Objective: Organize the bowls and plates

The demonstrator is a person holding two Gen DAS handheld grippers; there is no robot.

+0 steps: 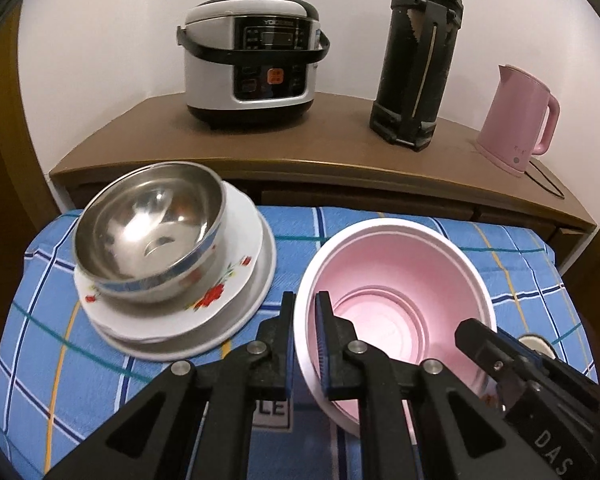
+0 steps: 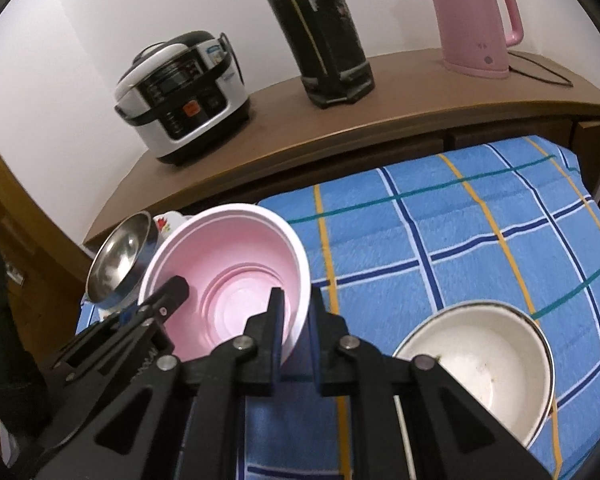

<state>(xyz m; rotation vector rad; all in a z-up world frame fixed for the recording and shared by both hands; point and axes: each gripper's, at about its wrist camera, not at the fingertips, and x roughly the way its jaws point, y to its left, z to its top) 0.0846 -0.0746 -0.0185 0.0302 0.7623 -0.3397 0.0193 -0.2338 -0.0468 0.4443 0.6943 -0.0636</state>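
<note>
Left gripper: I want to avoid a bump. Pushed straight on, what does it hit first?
The left gripper is shut on the pink bowl rim; straight ahead lies open blue cloth, then probably the cabinet edge, though depth is unclear.

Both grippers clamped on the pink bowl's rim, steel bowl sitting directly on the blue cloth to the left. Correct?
Not quite. The steel bowl sits on the stacked plates, not on the blue cloth; the left wrist view shows it. The rest holds: left gripper and right gripper each have jaws closed on the pink bowl rim.
</note>
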